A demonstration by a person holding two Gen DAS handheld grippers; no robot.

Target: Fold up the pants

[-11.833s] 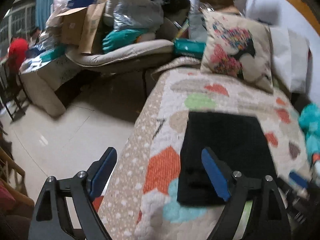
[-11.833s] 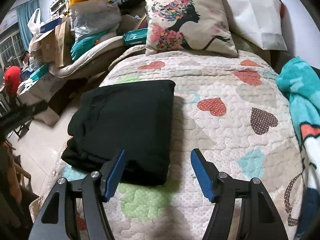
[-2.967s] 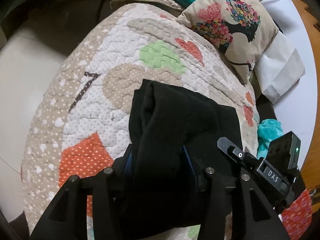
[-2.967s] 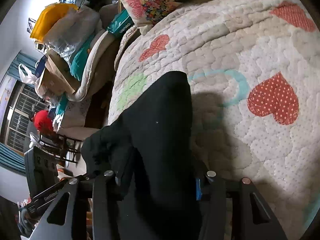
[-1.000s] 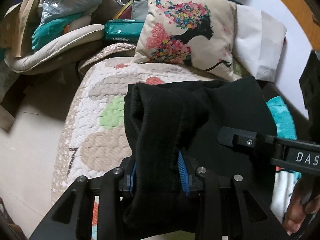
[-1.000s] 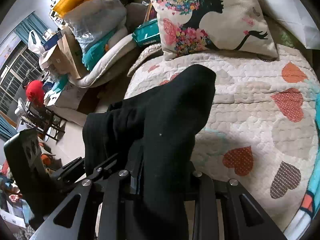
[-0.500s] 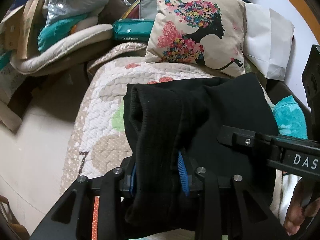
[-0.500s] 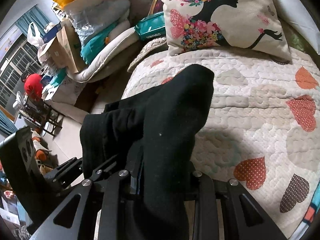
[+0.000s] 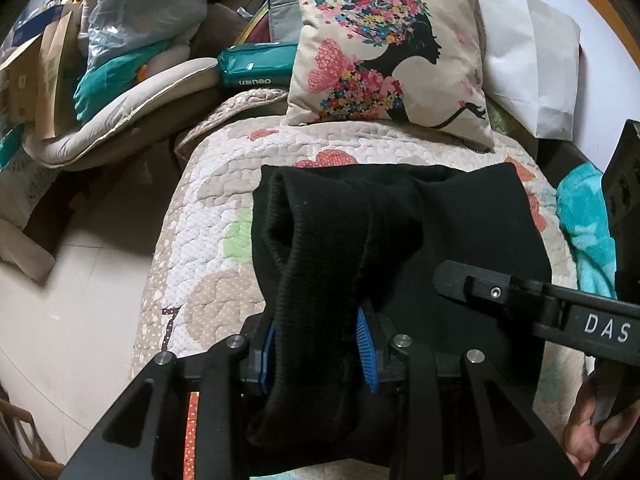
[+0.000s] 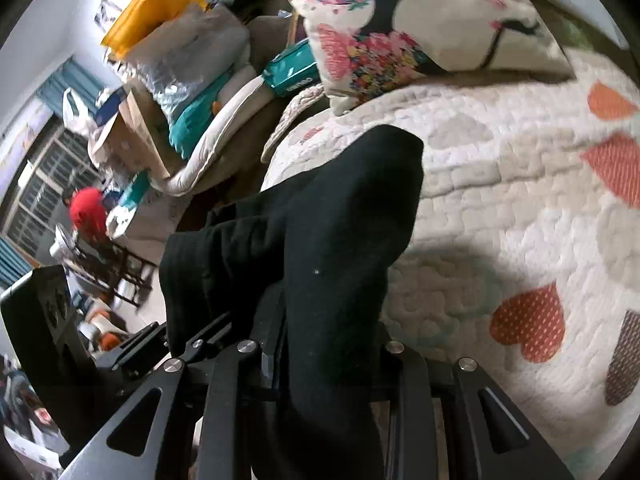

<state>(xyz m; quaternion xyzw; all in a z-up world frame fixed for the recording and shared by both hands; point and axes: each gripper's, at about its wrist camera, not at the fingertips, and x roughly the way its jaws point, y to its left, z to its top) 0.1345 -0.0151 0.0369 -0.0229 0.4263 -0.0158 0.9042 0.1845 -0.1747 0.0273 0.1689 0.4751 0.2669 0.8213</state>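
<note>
The black pants (image 9: 400, 240) are folded into a thick bundle and held up over the heart-patterned quilt (image 9: 200, 248). My left gripper (image 9: 316, 344) is shut on the ribbed left end of the bundle, with its blue pads (image 9: 366, 340) pressing the cloth. My right gripper (image 10: 324, 360) is shut on the right end of the pants (image 10: 320, 240), which drape over its fingers and hide the pads. The right gripper's arm also shows in the left wrist view (image 9: 540, 304) at the right.
A flower-print pillow (image 9: 392, 60) and a white pillow (image 9: 532, 76) lie at the head of the bed. A teal blanket (image 9: 580, 220) lies at the right edge. Piled bags, boxes and a cushion (image 9: 120, 112) stand to the left, beyond the floor (image 9: 60, 320).
Both grippers, shut on the pants, have carried the bundle slightly forward and lower toward the quilt. The right wrist view has tilted.
</note>
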